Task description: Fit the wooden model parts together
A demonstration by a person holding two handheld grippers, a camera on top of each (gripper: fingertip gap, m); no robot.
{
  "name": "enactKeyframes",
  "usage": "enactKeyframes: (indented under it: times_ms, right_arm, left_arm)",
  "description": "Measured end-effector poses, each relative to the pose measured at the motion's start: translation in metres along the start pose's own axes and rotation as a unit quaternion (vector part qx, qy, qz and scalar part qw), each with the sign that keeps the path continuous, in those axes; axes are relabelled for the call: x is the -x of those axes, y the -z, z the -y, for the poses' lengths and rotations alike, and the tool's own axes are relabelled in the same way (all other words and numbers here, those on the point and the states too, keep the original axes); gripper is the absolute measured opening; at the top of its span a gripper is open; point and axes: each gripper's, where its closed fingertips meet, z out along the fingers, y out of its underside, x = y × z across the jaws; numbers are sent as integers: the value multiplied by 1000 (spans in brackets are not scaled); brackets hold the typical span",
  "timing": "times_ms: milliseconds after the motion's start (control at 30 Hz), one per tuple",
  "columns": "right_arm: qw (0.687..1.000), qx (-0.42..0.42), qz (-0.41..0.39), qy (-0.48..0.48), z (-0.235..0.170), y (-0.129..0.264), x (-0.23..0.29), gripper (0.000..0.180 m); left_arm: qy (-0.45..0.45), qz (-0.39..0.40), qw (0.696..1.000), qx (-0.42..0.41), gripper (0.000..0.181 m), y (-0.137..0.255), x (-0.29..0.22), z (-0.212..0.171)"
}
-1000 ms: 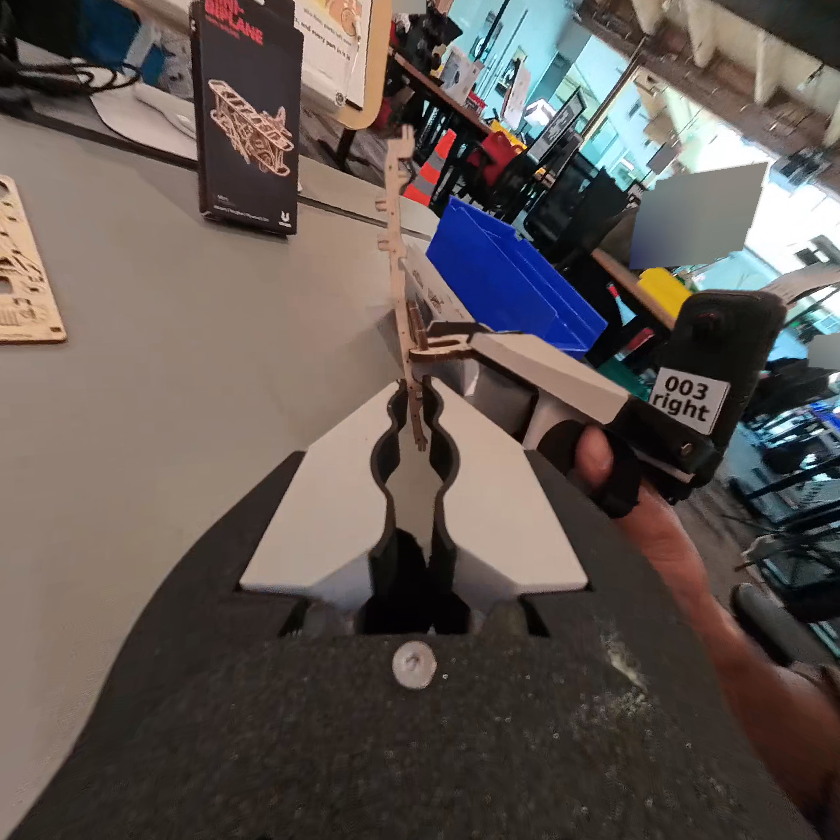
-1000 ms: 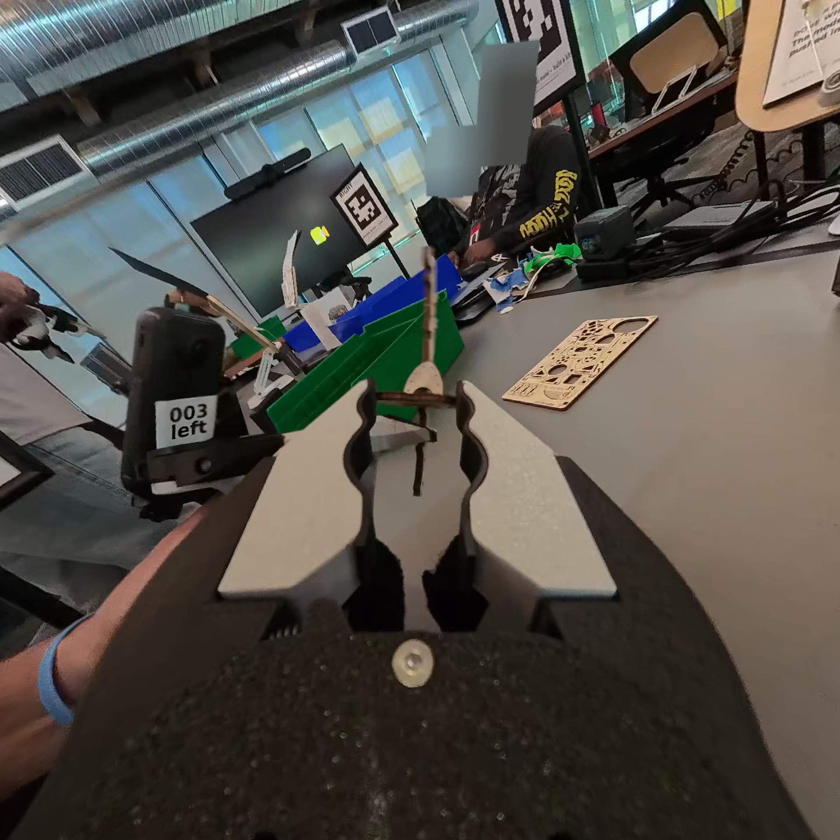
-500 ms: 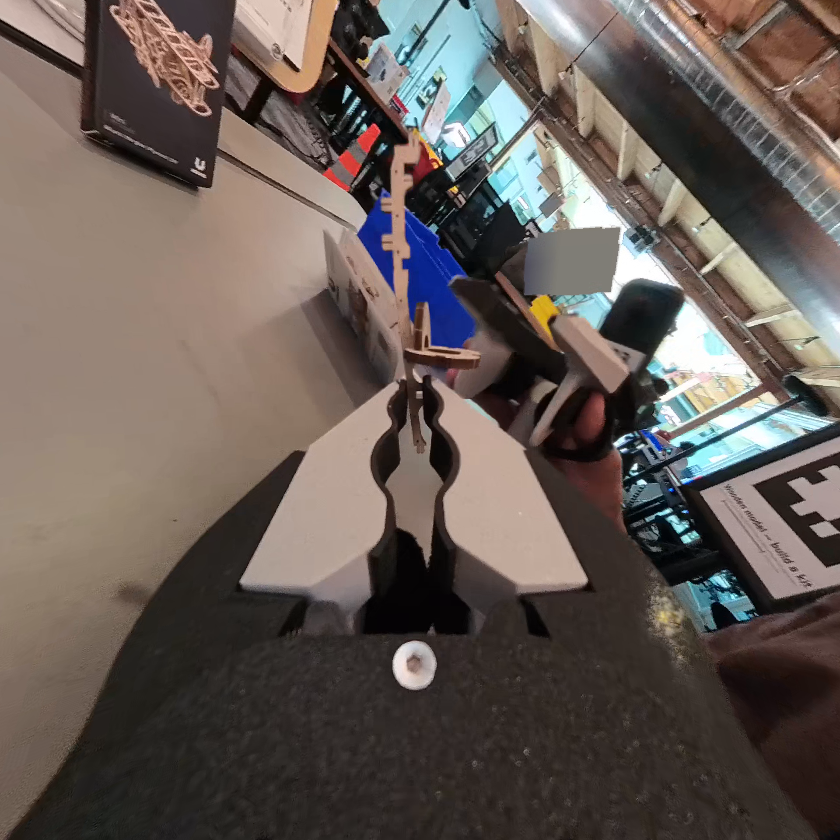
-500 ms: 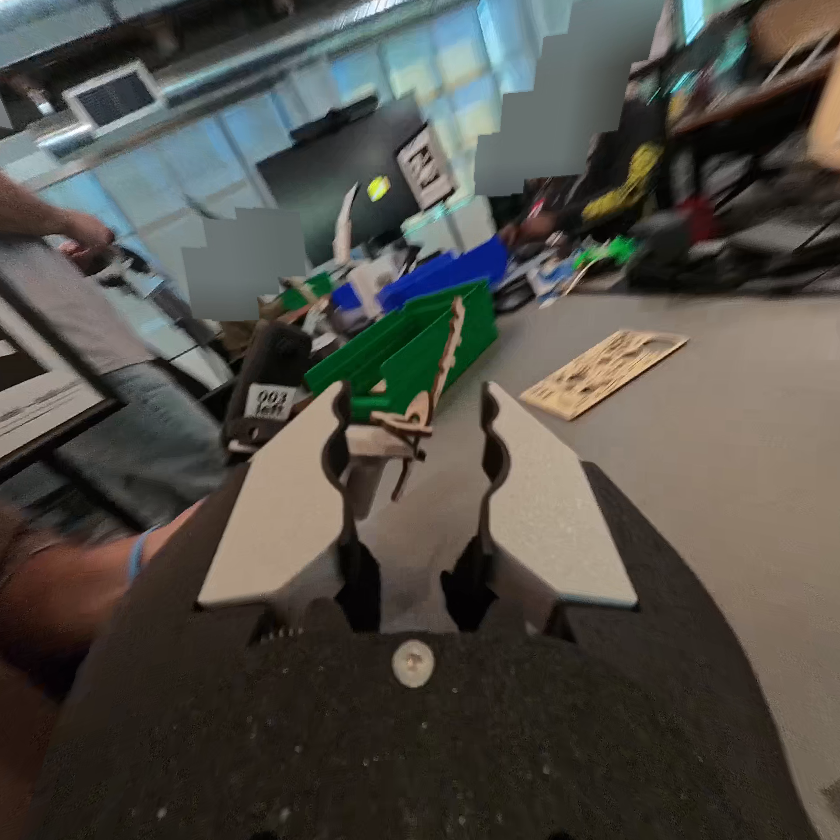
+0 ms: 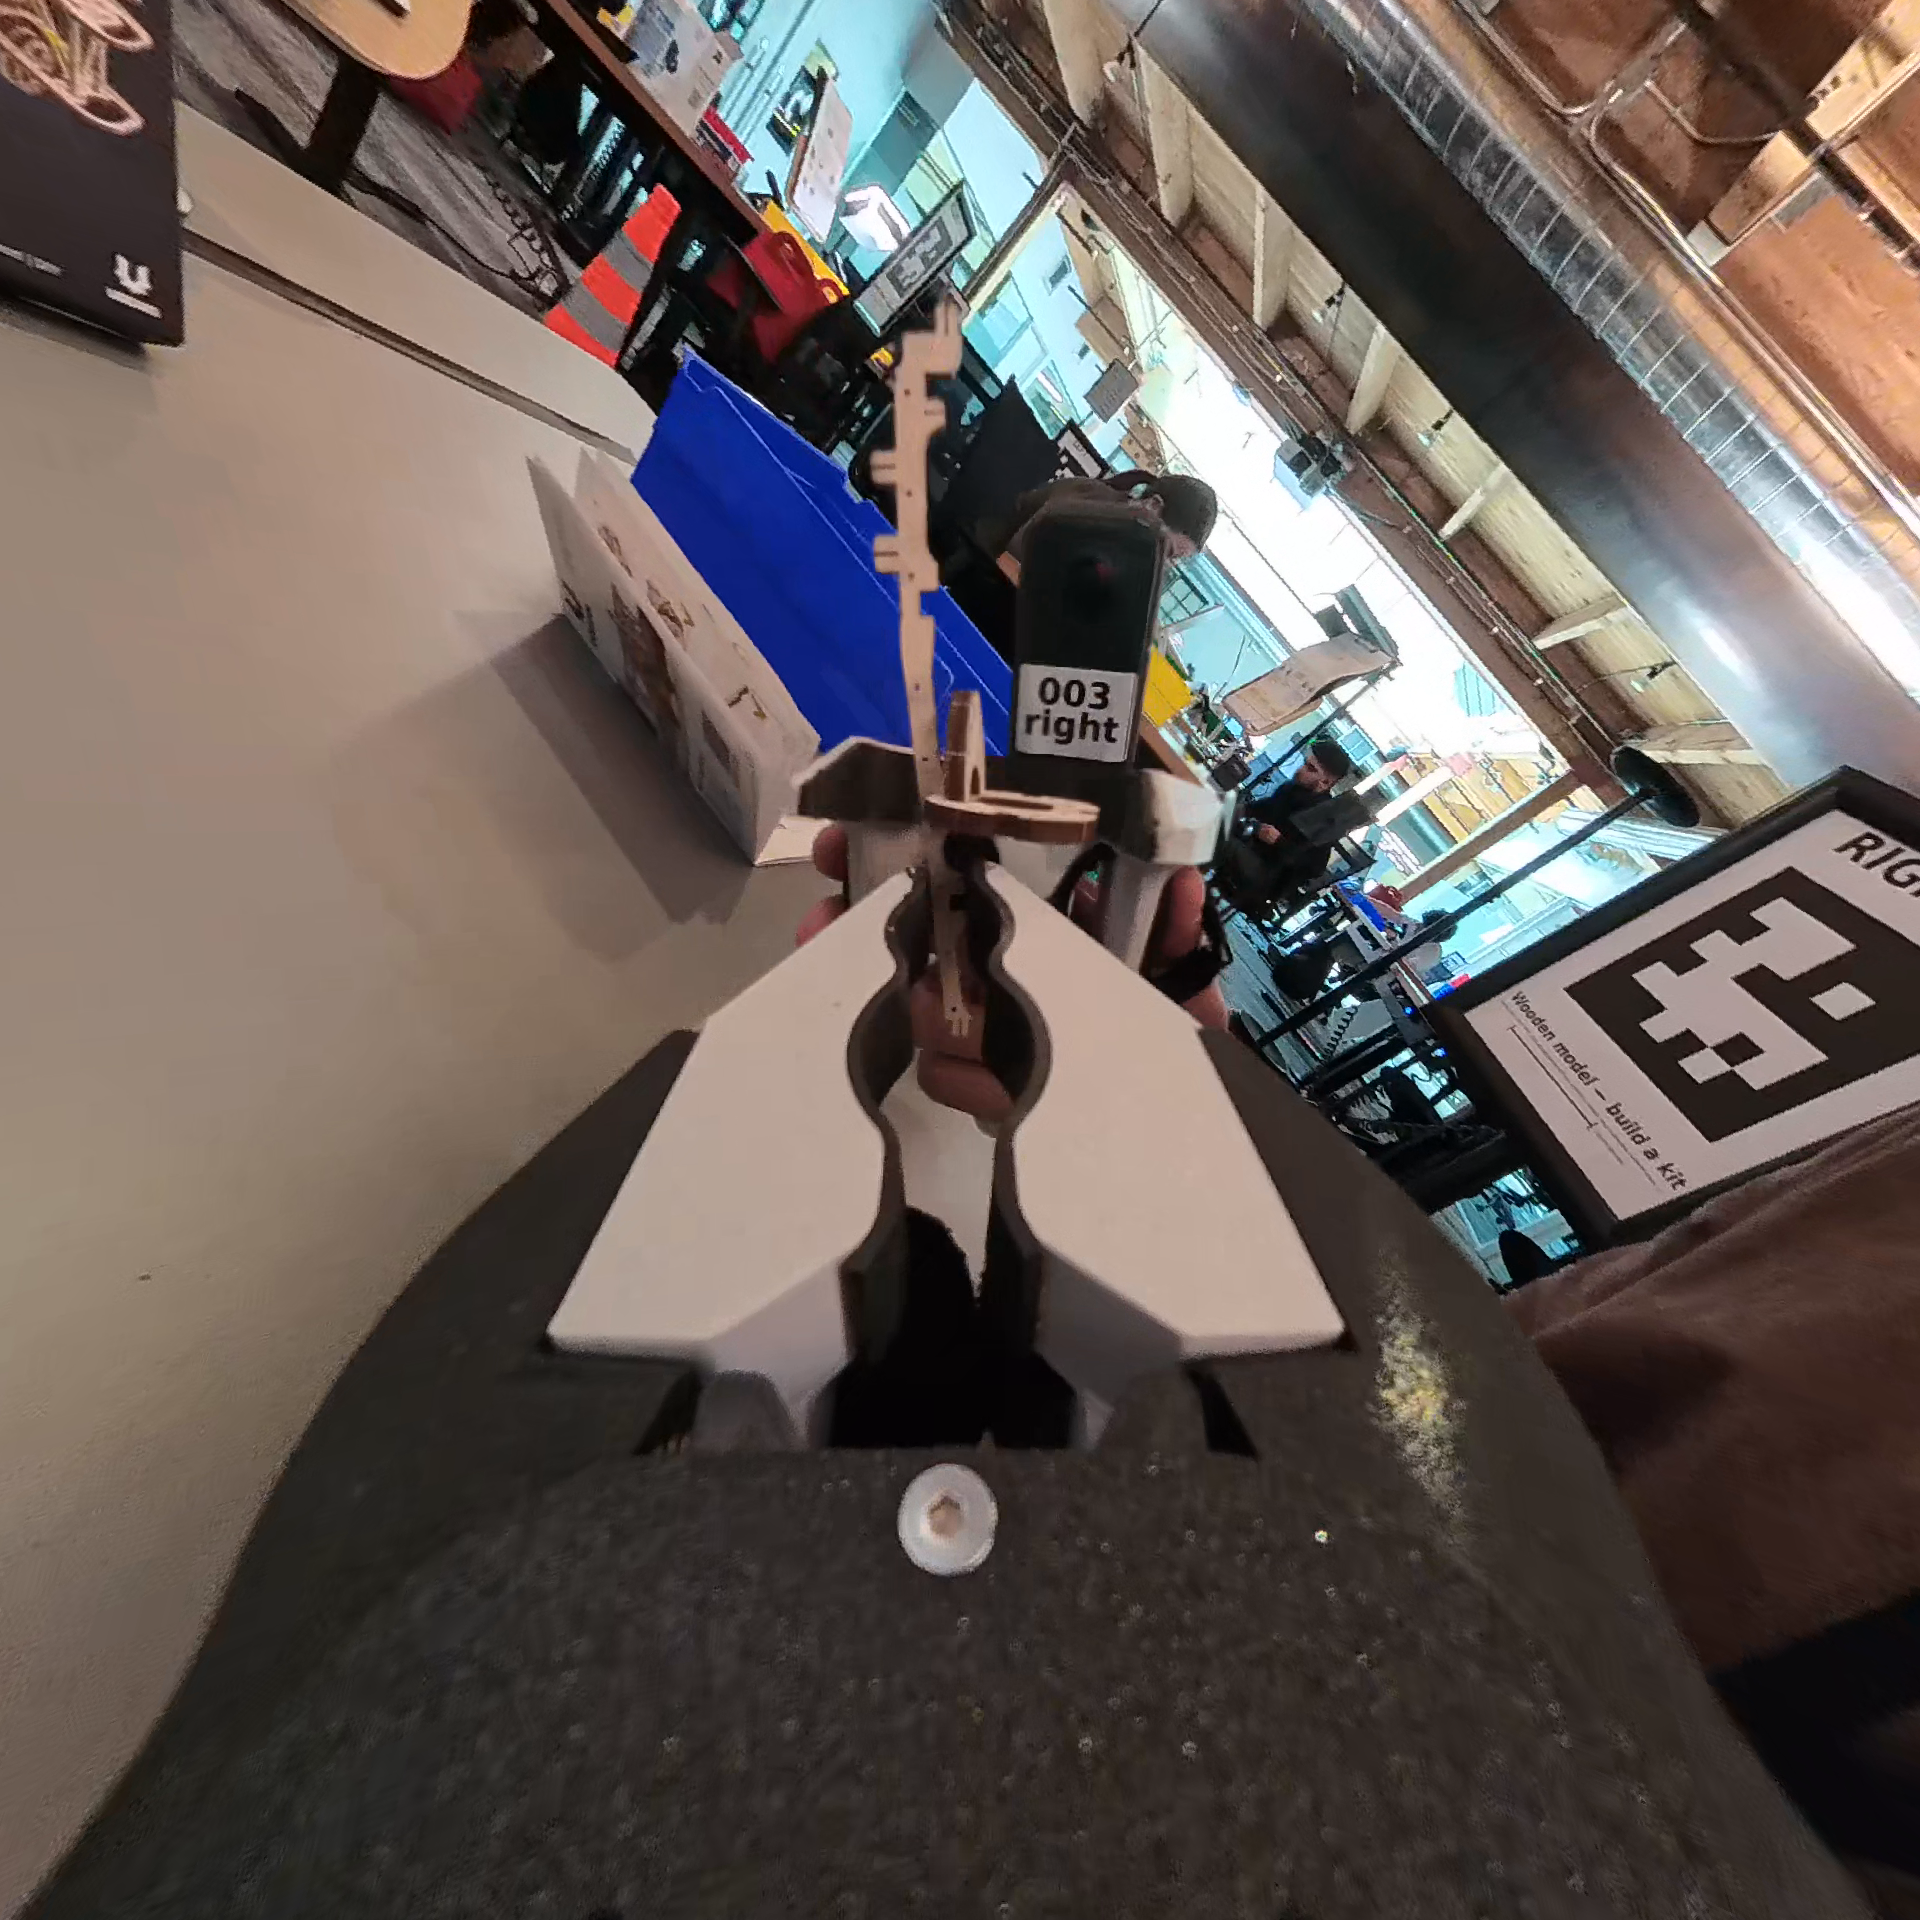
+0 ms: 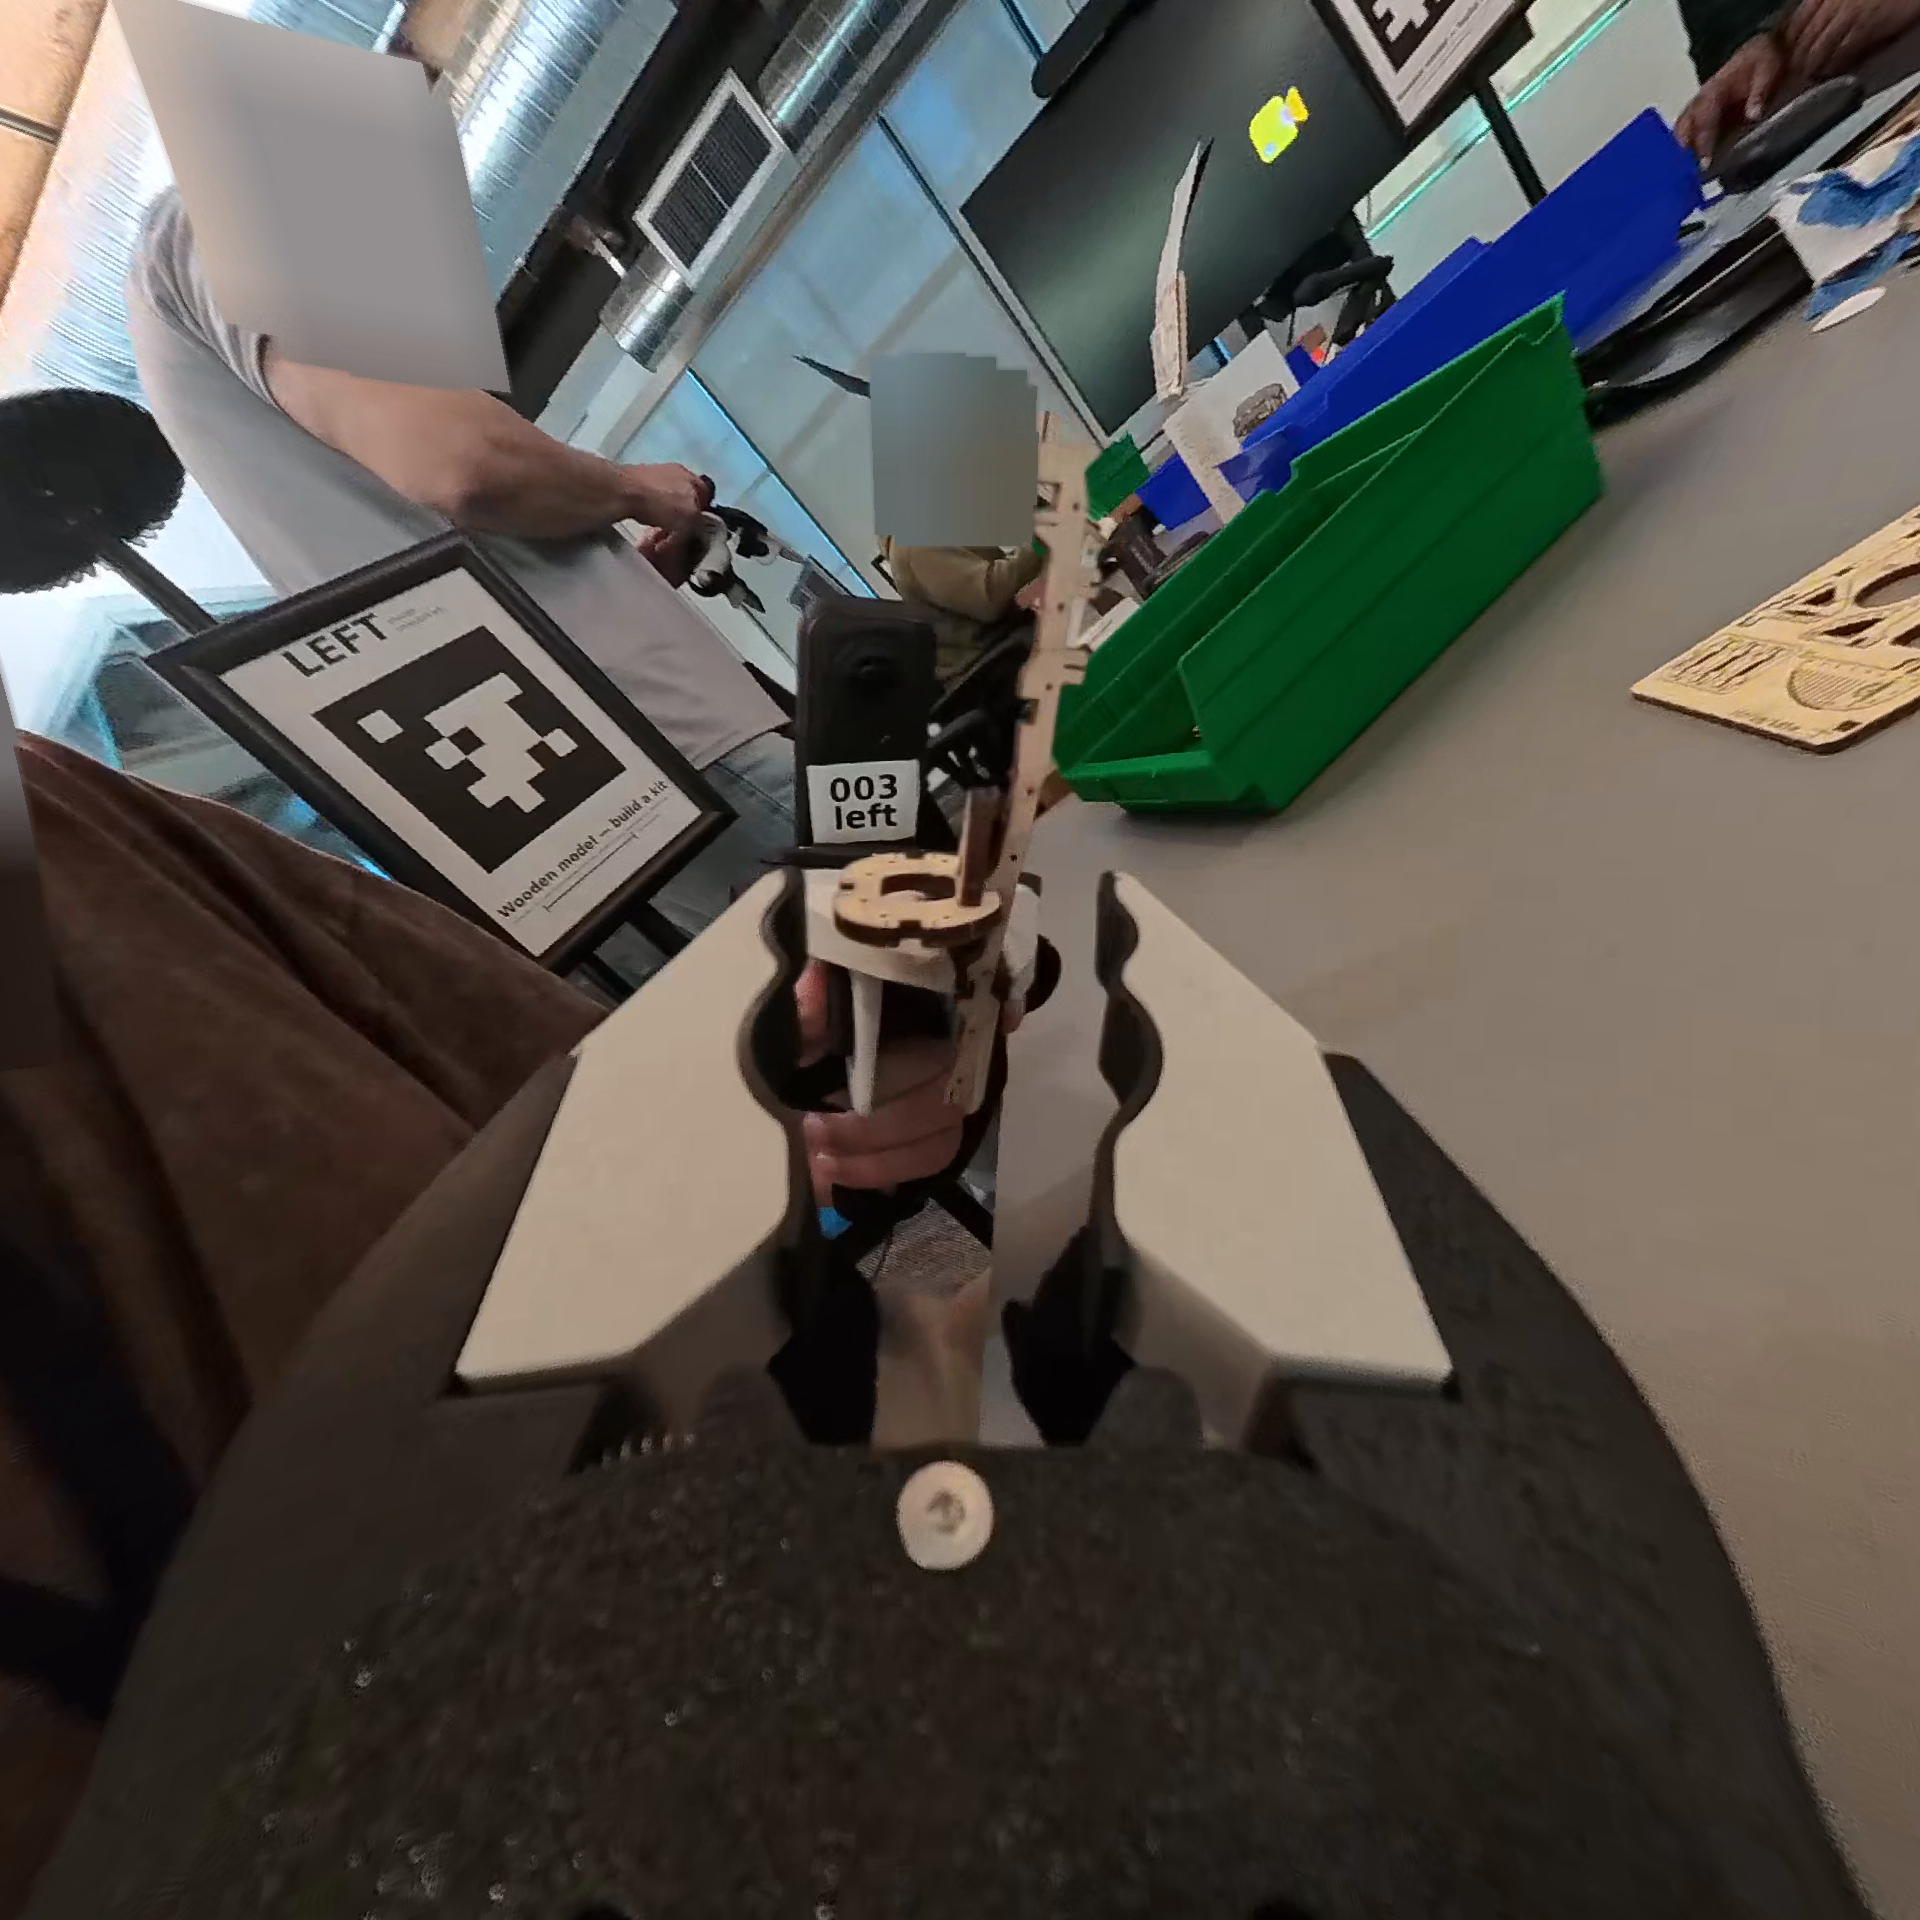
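Wooden model parts are held in the air above the grey table [image 6: 1558,987], clear of its surface: a long notched strip [image 5: 914,582] stands upright, pinched near its lower end by the left gripper [image 5: 951,935], whose jaws are drawn narrow onto it. A round slotted disc [image 6: 914,899] is seated crosswise on the strip, just above that grip. The right gripper [image 6: 940,914] is spread wide, one finger to each side of the disc, and no contact with the wood can be made out. The joint is judged to be only lightly seated. If the disc were bumped by a finger as the right gripper is moved, it could be tilted or knocked off the strip. Because the strip is thin and clamped only at its foot, it could be bent or snapped by sideways force. Near the table's far edge, a green bin [image 6: 1351,623] and a cut-out wooden sheet [image 6: 1808,665] lie well apart from the work.
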Motion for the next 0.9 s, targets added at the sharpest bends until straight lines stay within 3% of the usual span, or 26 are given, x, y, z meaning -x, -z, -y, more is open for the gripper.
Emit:
enactKeyframes:
  times_ms: [367,900]
  right_arm:
    - [999,-7,44,-30,0,5,9,33]
    - [993,-8,85,-80,-1,7,19,32]
  left_arm:
    - [6,-15,1000,4,3,-2,-4,-2]
    - [-8,-55,998,33,4,0,-13,-4]
